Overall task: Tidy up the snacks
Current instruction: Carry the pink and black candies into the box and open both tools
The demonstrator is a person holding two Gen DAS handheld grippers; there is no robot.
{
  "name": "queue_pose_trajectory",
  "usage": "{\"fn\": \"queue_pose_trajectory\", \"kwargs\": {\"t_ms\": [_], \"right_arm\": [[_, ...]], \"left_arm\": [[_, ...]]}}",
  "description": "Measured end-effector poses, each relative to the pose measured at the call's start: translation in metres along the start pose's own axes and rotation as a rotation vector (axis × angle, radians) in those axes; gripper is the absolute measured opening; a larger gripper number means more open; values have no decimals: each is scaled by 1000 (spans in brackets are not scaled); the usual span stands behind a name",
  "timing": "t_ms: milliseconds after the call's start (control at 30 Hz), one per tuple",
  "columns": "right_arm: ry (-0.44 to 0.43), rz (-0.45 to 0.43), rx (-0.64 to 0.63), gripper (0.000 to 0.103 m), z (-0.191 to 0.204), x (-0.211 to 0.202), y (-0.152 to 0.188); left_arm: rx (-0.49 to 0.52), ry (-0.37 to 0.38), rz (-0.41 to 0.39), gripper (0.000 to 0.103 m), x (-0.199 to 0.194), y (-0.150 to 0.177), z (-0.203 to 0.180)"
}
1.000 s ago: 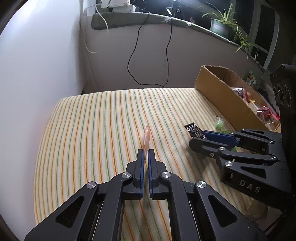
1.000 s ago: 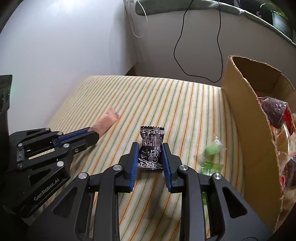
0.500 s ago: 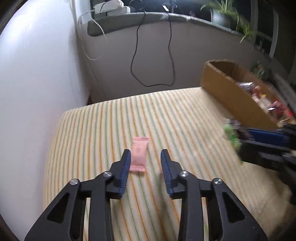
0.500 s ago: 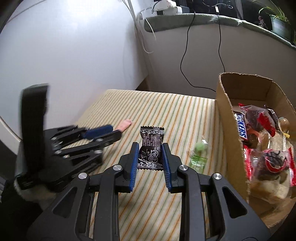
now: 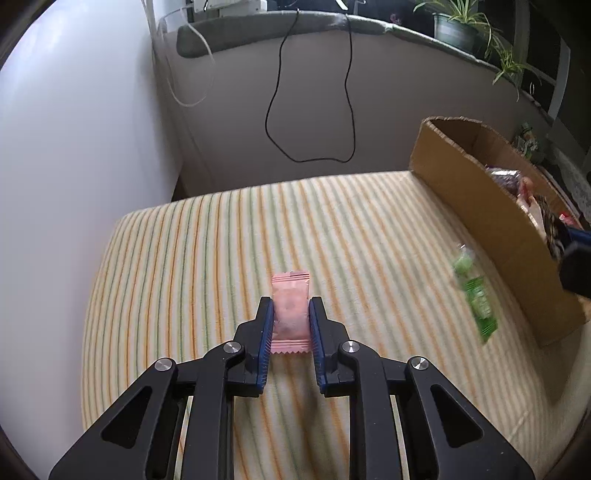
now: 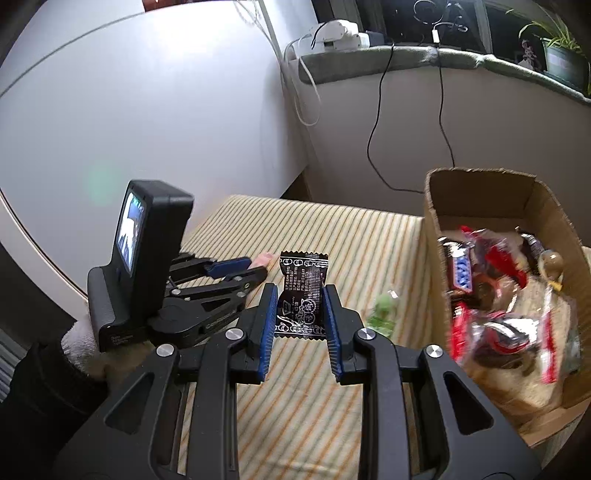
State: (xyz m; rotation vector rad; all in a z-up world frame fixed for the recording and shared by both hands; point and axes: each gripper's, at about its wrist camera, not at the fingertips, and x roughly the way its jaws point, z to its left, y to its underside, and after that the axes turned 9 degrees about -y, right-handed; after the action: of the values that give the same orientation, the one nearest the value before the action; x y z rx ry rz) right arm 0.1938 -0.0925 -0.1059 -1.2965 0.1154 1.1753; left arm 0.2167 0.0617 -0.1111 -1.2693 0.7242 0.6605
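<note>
My left gripper (image 5: 290,308) is shut on a pink candy packet (image 5: 290,310) and holds it low over the striped cloth. My right gripper (image 6: 300,295) is shut on a black candy packet (image 6: 302,295) and holds it raised above the table, left of the cardboard box (image 6: 432,225). The box also shows in the left wrist view (image 5: 480,192) and holds several wrapped snacks (image 6: 491,288). A green candy packet (image 5: 474,291) lies on the cloth beside the box; it also shows in the right wrist view (image 6: 384,314).
The striped cloth (image 5: 221,258) covers the table. A white wall (image 5: 74,147) stands at the left. A black cable (image 5: 314,110) hangs on the back wall under a ledge with potted plants (image 5: 458,29). The left gripper's body (image 6: 147,266) is at the right view's left.
My left gripper let the pink packet go edge-on, opened, then closed on it lying flat. My right gripper rose with the black packet toward the box.
</note>
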Motion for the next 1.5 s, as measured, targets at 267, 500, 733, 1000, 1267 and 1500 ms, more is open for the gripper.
{"fn": "queue_pose_trajectory", "kwargs": {"t_ms": [267, 500, 733, 1000, 1267, 1500], "right_arm": [[51, -51, -16, 25, -36, -32, -10], [109, -73, 9, 25, -81, -67, -18], [161, -81, 38, 25, -120, -91, -21], [189, -65, 67, 26, -151, -102, -14], [197, -52, 92, 26, -168, -102, -7], [205, -44, 103, 27, -171, -101, -5]], "left_arm": [[6, 40, -75, 18, -31, -29, -27], [17, 108, -131, 18, -42, -64, -69], [49, 152, -150, 18, -37, -92, -112], [54, 195, -128, 18, -24, -109, -145], [83, 205, -112, 19, -16, -114, -168], [85, 210, -114, 30, -19, -115, -173]]}}
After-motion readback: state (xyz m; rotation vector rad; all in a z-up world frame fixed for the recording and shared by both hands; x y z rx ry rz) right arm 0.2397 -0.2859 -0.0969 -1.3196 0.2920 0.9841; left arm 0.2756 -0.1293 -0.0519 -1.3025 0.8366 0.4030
